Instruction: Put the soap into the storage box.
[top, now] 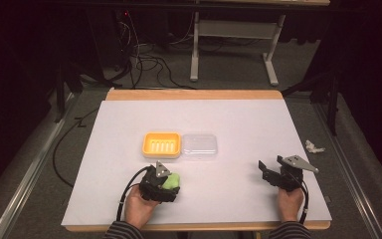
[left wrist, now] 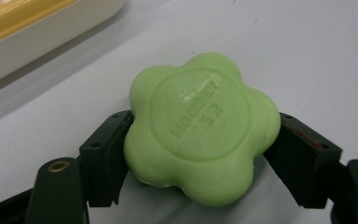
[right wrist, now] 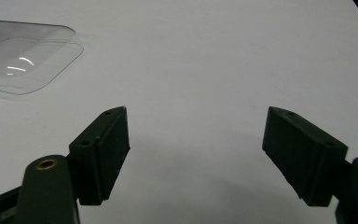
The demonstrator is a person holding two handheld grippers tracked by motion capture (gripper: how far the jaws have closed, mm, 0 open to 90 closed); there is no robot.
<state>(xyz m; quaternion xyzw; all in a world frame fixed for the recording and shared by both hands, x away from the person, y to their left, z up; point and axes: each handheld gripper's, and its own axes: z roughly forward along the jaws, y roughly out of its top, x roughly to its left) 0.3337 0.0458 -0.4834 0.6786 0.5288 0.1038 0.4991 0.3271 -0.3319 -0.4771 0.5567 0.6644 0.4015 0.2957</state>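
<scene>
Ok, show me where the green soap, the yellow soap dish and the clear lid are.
green soap (left wrist: 200, 128): left gripper view, on its embossed top face.
yellow soap dish (top: 161, 144): high view, on its ribbed inner floor.
clear lid (top: 199, 146): high view, on the middle of its flat top.

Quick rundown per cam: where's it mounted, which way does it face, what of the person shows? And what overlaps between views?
High view: above the person's side, facing forward and down on the table; shows both forearms, left gripper, right gripper.
Left gripper view: on the left gripper, along its jaws, clamped on the green soap; soap dish behind.
Right gripper view: on the right gripper, jaws open over the table; clear lid beyond.
Shared: high view also shows soap, dish and lid.
</scene>
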